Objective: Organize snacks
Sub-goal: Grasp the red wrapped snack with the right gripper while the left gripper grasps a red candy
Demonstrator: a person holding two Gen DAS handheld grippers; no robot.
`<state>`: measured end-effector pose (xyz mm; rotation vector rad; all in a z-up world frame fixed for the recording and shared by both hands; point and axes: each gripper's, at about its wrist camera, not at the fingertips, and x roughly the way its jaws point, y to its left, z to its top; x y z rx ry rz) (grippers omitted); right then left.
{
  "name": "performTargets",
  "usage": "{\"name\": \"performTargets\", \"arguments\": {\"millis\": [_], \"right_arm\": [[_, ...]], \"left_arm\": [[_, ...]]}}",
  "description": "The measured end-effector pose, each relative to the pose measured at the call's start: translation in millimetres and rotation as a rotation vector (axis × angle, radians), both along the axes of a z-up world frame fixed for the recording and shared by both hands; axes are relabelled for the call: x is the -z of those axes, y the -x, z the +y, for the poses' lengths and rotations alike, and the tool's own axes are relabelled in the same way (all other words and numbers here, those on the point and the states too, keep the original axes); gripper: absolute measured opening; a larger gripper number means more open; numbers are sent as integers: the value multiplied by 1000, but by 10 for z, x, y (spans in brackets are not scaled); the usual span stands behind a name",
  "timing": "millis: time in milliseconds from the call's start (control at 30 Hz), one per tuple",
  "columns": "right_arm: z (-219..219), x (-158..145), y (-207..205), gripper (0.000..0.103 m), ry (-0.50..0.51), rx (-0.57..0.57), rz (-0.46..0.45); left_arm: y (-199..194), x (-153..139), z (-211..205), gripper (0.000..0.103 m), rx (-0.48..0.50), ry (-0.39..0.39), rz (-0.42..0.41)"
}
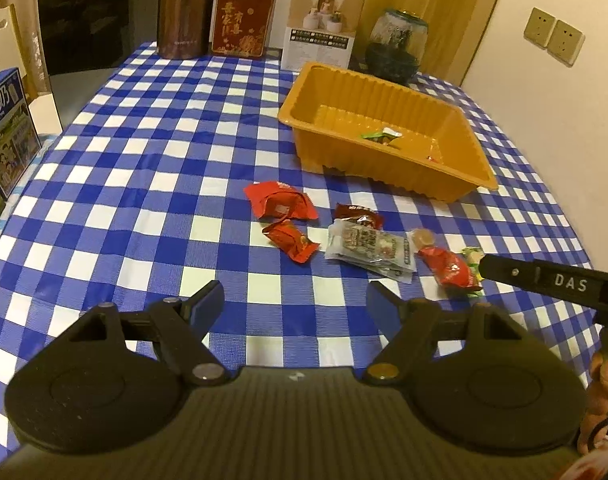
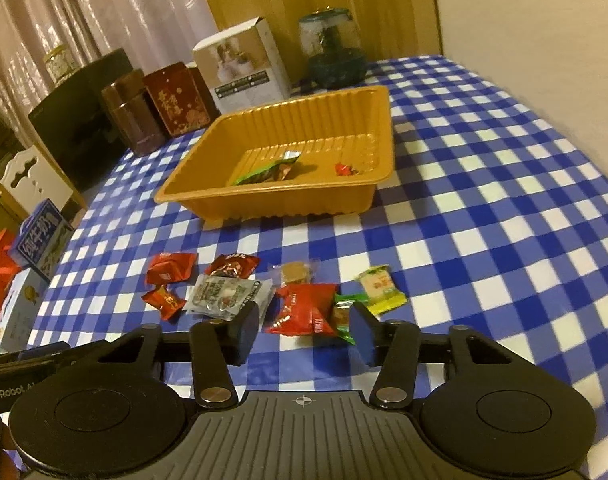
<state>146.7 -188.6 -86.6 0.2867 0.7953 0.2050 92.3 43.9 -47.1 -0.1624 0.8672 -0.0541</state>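
Orange ribbed tray (image 2: 207,196) toward the table's far edge, holding a green-wrapped snack (image 2: 269,170) and small red candy (image 2: 344,169); loose row nearer the near edge: red packets (image 2: 169,273), grey sachet (image 2: 227,294), yellow-green biscuit (image 2: 380,289).

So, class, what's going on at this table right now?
A person holding a gripper in each hand is sorting wrapped snacks into the orange tray, which already holds two. The right gripper straddles a red packet without the pads pressing on it. The left gripper hangs open over the checked tablecloth, short of the loose pile.
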Motion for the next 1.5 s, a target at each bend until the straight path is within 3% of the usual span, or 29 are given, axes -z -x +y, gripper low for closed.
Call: {"name": "performTargets", "arguments": {"millis": [533, 1000, 1233, 1500], "right_arm": [[171, 329, -339, 40, 54, -30, 43], [476, 422, -336, 38, 269, -121, -9], [444, 434, -296, 30, 261, -102, -12], [339, 330, -177, 29, 218, -63, -34]], "left_arm": [[-228, 233, 41, 75, -8, 10, 40], [-262, 300, 44, 75, -10, 12, 54], [-268, 329, 29, 75, -9, 6, 56], [-395, 390, 7, 70, -15, 3, 29]]}}
